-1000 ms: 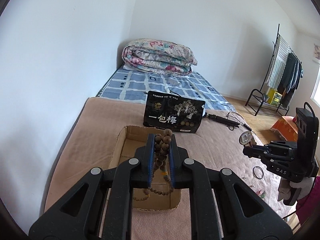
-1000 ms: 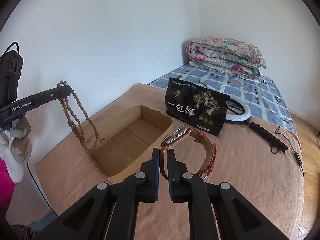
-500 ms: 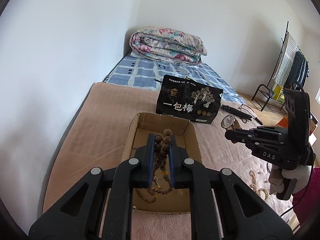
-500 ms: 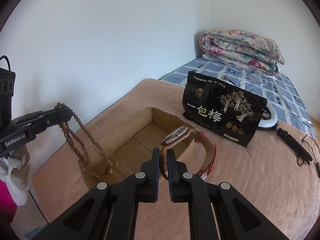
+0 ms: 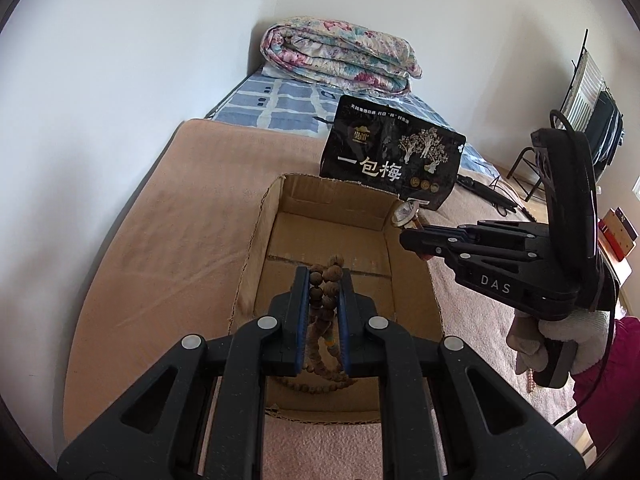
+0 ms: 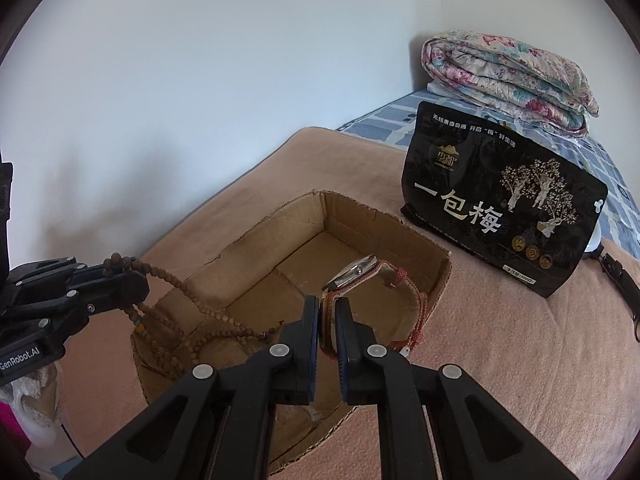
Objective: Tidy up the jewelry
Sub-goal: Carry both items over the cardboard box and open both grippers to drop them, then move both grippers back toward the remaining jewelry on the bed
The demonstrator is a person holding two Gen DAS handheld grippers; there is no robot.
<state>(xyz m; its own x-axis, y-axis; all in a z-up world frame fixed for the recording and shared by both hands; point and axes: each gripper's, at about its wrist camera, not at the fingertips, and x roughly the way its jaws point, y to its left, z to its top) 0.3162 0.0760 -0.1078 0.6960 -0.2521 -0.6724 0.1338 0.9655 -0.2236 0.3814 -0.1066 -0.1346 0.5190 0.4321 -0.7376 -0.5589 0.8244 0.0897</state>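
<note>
1. Left gripper [image 5: 324,294], black frame, blue pads: jaws nearly closed on a string of brown wooden beads [image 5: 325,280]. Bead loops hang down into the box; in the right wrist view their lower end lies on the box floor. Side lettering in the right wrist view reads "enRobot.AI", first letter cut off.

2. Right gripper [image 6: 327,316], same build: jaws have just opened slightly, yet the pads remain against the strap of a wristwatch [image 6: 354,274]. Watch has a metal case and a woven reddish-brown band, and hangs over the box's near right part. Side lettering in the left wrist view reads "DAS". A hand in a white glove [image 5: 560,338] holds this unit.

3. Cardboard box [image 5: 272,216], open top, ragged rim, resting on a tan blanket [image 5: 168,232].

4. Black pouch [image 6: 500,204], standing just behind the box. Large white characters "一包梅"; gold tree artwork; 3 gold medallions below. Smaller print along the top too small to read.

5. Folded floral quilt [image 5: 340,56], on a blue checked sheet [image 5: 280,100] beyond the blanket.
</note>
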